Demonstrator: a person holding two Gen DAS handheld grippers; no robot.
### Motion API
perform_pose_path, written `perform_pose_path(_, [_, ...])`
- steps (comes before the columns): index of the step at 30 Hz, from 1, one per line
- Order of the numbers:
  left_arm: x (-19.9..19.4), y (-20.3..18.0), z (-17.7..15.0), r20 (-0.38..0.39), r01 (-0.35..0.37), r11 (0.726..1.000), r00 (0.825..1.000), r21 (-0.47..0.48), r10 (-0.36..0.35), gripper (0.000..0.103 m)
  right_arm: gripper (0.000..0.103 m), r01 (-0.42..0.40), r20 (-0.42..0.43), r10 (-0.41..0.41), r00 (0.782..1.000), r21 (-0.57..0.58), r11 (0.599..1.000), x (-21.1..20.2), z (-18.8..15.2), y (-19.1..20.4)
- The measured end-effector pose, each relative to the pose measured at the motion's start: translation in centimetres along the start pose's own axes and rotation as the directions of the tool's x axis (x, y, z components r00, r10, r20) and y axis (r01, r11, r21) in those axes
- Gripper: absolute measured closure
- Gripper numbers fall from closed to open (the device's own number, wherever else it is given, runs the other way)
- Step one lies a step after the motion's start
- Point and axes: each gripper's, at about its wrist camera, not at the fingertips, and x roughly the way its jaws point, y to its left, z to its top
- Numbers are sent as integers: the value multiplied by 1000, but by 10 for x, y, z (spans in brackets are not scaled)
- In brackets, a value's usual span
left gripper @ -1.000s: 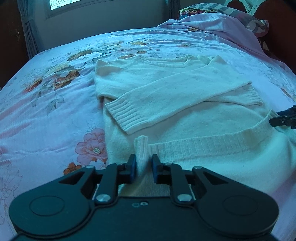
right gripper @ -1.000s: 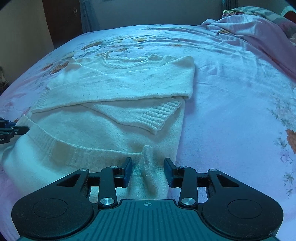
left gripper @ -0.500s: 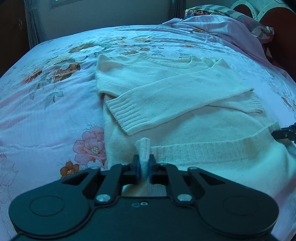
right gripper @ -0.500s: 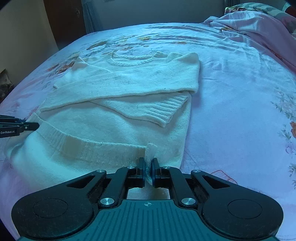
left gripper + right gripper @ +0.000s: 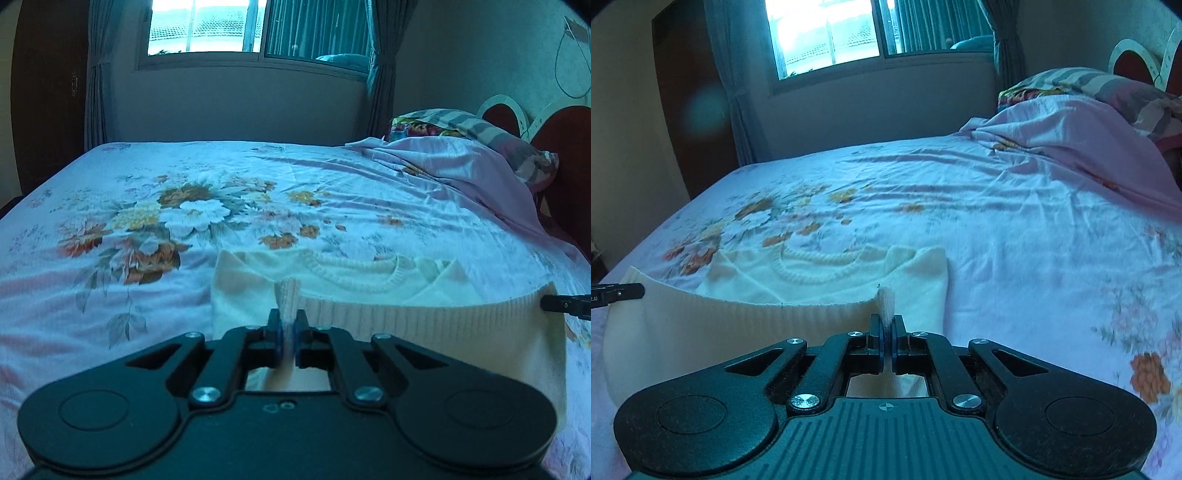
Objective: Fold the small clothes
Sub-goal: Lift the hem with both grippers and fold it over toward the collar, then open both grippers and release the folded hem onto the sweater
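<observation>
A cream knit sweater [image 5: 369, 280] lies on the bed, neckline at the far end. It also shows in the right wrist view [image 5: 820, 273]. My left gripper [image 5: 288, 325] is shut on the ribbed hem [image 5: 424, 321] at its left corner. My right gripper [image 5: 886, 328] is shut on the hem's right corner [image 5: 885, 301]. The hem [image 5: 757, 321] is lifted and stretched between both grippers, above the sweater's upper part. Each gripper's tip shows in the other's view: the right one [image 5: 561, 304], the left one [image 5: 618, 293]. The sleeves are hidden behind the raised hem.
The bed has a floral sheet [image 5: 184, 214]. A pink blanket [image 5: 461, 173] and pillows [image 5: 1089, 85] are heaped at the far right by the headboard. A window [image 5: 240, 29] with curtains is beyond the bed. A dark door [image 5: 690, 110] stands at the left.
Both grippers, shut on the hem corners, have lifted the hem and carried it forward toward the neckline. The views have tilted up to show the window.
</observation>
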Motion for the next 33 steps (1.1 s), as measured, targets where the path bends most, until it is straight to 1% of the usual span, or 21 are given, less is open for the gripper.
perform_pose_path(4, [40, 1, 27, 20, -19, 1000, 1000, 16, 19, 99, 100, 35, 22, -34, 999, -15, 999, 39, 28, -5])
perform_pose_path(8, [88, 7, 49, 20, -38, 999, 999, 4, 38, 99, 100, 65, 27, -65, 998, -20, 998, 87, 51, -14])
perform_pose_path(13, [143, 11, 59, -12, -63, 998, 998, 1, 63, 99, 100, 105, 0, -105, 994, -22, 994, 150, 69, -29])
perform_pose_path(16, [173, 14, 54, -44, -89, 996, 995, 2, 89, 99, 100, 128, -30, -129, 991, -34, 991, 183, 69, -33])
perform_pose_path(18, [191, 13, 46, -72, -121, 993, 990, 11, 121, 98, 100, 150, -50, -153, 987, -52, 987, 201, 63, -34])
perform_pose_path(19, [200, 14, 41, -96, -125, 992, 987, 14, 126, 98, 100, 162, -62, -165, 984, -55, 985, 209, 60, -34])
perform_pose_path(21, [215, 13, 32, -126, -161, 985, 978, 54, 167, 93, 100, 192, -103, -201, 974, -90, 977, 228, 49, -34])
perform_pose_path(23, [219, 8, 27, -129, -172, 979, 974, 108, 186, 93, 100, 214, -112, -230, 967, -141, 967, 237, 41, -31])
perform_pose_path(24, [217, 6, 29, -132, -179, 977, 972, 119, 194, 92, 100, 222, -113, -241, 964, -160, 962, 238, 42, -28])
perform_pose_path(25, [213, 6, 31, -136, -183, 976, 971, 117, 198, 85, 100, 225, -119, -246, 962, -167, 960, 237, 45, -27])
perform_pose_path(26, [207, 7, 33, -132, -187, 976, 971, 107, 200, 78, 100, 220, -126, -239, 963, -148, 964, 232, 49, -28])
perform_pose_path(28, [187, 8, 36, -114, -183, 979, 975, 93, 193, 74, 100, 213, -111, -224, 968, -100, 972, 215, 56, -31])
perform_pose_path(30, [163, 8, 33, -99, -165, 983, 980, 81, 173, 60, 99, 210, -80, -216, 973, -79, 975, 188, 59, -29])
perform_pose_path(31, [150, 6, 30, -86, -159, 984, 982, 81, 166, 45, 96, 199, -71, -203, 977, -62, 978, 175, 58, -27])
perform_pose_path(32, [138, 4, 25, -80, -161, 983, 983, 87, 168, 33, 82, 184, -71, -188, 980, -58, 981, 164, 54, -24])
perform_pose_path(33, [127, 0, 20, -79, -146, 984, 985, 98, 154, 33, 70, 174, -72, -178, 981, -61, 983, 152, 50, -19])
